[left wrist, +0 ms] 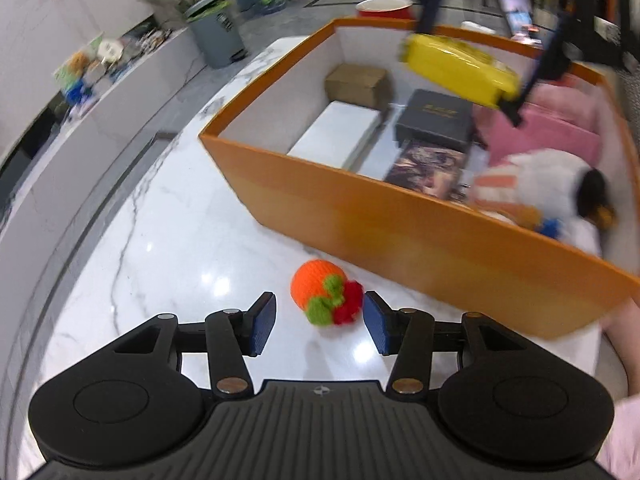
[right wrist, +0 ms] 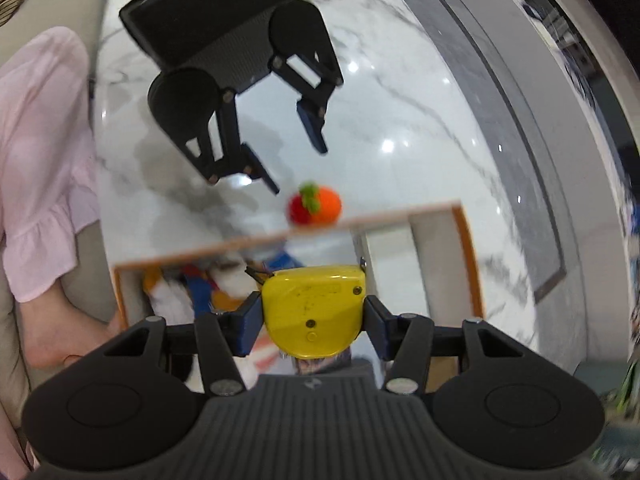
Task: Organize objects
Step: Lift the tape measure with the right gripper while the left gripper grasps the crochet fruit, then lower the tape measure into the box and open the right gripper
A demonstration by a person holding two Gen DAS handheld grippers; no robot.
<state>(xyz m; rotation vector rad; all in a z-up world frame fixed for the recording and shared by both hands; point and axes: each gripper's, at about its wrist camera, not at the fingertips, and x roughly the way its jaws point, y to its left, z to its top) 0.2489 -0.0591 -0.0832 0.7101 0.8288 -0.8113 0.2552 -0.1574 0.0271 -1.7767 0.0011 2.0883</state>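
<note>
A crocheted orange toy (left wrist: 324, 298) with green and red trim lies on the white marble table (left wrist: 160, 240), close to the orange box (left wrist: 400, 232). My left gripper (left wrist: 319, 326) is open, its blue pads (left wrist: 262, 326) on either side of the toy and just short of it. It also shows in the right wrist view (right wrist: 296, 160), above the toy (right wrist: 316, 205). My right gripper (right wrist: 314, 322) is shut on a yellow case (right wrist: 314, 312) and holds it above the box (right wrist: 468, 248). The case also shows in the left wrist view (left wrist: 460, 68).
The box holds a brown carton (left wrist: 358, 84), a white box (left wrist: 340, 136), a black box (left wrist: 434, 118), a dark printed book (left wrist: 430, 168), pink items (left wrist: 548, 132) and a plush toy (left wrist: 540, 188). A grey bin (left wrist: 218, 36) and a red bowl (left wrist: 384, 6) stand beyond the table.
</note>
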